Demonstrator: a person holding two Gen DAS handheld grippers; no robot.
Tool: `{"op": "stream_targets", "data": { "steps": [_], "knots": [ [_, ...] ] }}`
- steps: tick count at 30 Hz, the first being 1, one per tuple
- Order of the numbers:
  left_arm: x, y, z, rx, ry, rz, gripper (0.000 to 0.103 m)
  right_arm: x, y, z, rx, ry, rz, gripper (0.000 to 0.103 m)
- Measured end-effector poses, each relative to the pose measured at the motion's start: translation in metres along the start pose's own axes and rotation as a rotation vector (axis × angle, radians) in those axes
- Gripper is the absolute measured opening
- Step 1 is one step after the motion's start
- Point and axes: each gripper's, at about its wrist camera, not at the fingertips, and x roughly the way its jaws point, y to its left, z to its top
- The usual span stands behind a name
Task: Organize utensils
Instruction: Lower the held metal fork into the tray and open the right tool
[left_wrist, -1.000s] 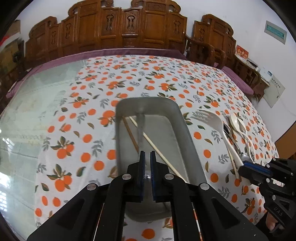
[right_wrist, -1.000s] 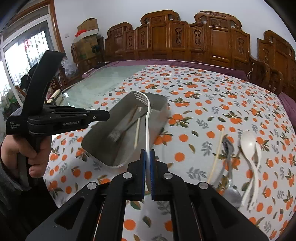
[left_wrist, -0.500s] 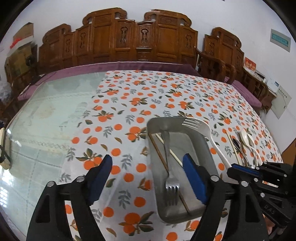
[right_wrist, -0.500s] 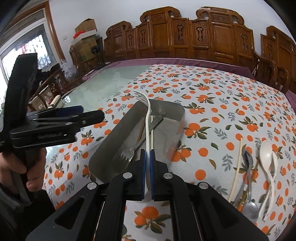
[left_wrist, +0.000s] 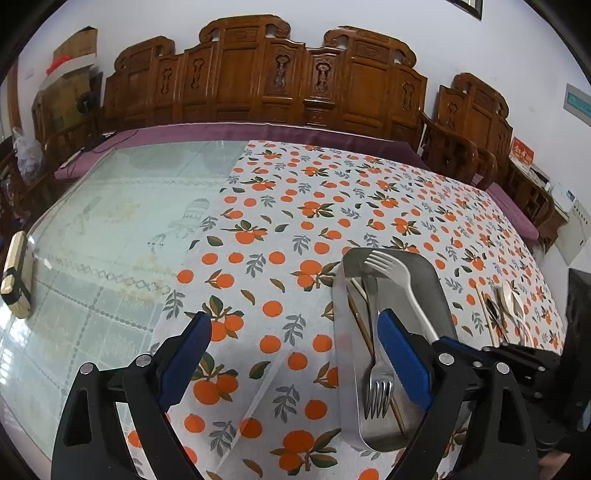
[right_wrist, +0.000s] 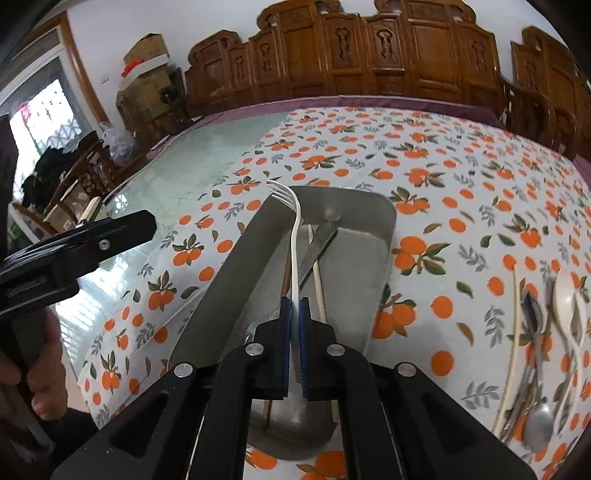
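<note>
A metal tray (left_wrist: 343, 295) (right_wrist: 354, 266) lies on the orange-print tablecloth. In it rest a metal fork (left_wrist: 375, 384) and chopsticks (right_wrist: 319, 284). My right gripper (right_wrist: 294, 302) is shut on the handle of a white plastic fork (right_wrist: 295, 236), held lengthwise over the tray with its tines (left_wrist: 380, 260) at the far rim. My left gripper (left_wrist: 291, 325) hangs over the cloth just left of the tray. Its jaws are opening wide and nothing is between them. From the right wrist view, the left gripper's body (right_wrist: 92, 240) shows at the left in a person's hand.
To the right of the tray lies a pile of loose utensils: a white spoon (right_wrist: 565, 295), a metal spoon (right_wrist: 539, 421) and a chopstick (right_wrist: 513, 332). A phone-like object (left_wrist: 16, 273) sits on the bare glass at the left. Carved wooden chairs (left_wrist: 295, 81) line the far side.
My left gripper has opened, let go of the metal fork into the tray, and drawn off to the left. My right gripper has carried the white fork over the tray.
</note>
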Motion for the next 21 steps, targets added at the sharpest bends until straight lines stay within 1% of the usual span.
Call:
{"op": "stream_targets", "data": {
  "steps": [3, 5, 8, 10, 16, 17, 21],
  "knots": [
    [-0.001, -0.001, 0.0, 0.004, -0.002, -0.003, 0.087, 0.009, 0.002, 0.0, 0.012, 0.014, -0.006, 0.006],
    [-0.001, -0.002, 0.0, 0.009, 0.001, -0.002, 0.087, 0.013, 0.003, 0.0, 0.021, 0.024, 0.003, 0.008],
    [-0.001, -0.002, 0.0, 0.01, 0.0, -0.001, 0.087, 0.014, 0.004, -0.001, 0.014, 0.021, 0.043, 0.009],
    [-0.001, -0.002, 0.0, 0.008, -0.003, -0.004, 0.088, 0.01, 0.004, -0.003, -0.004, 0.003, 0.061, 0.009],
    [-0.004, -0.008, -0.001, 0.013, -0.006, -0.017, 0.088, -0.02, -0.012, -0.007, -0.045, -0.069, 0.05, 0.009],
    [-0.006, -0.011, -0.001, 0.014, -0.011, -0.021, 0.088, -0.03, -0.017, -0.009, -0.06, -0.087, 0.043, 0.009],
    [-0.011, -0.024, -0.002, 0.019, -0.022, -0.052, 0.087, -0.059, -0.037, -0.016, -0.098, -0.111, 0.0, 0.009]
  ]
}}
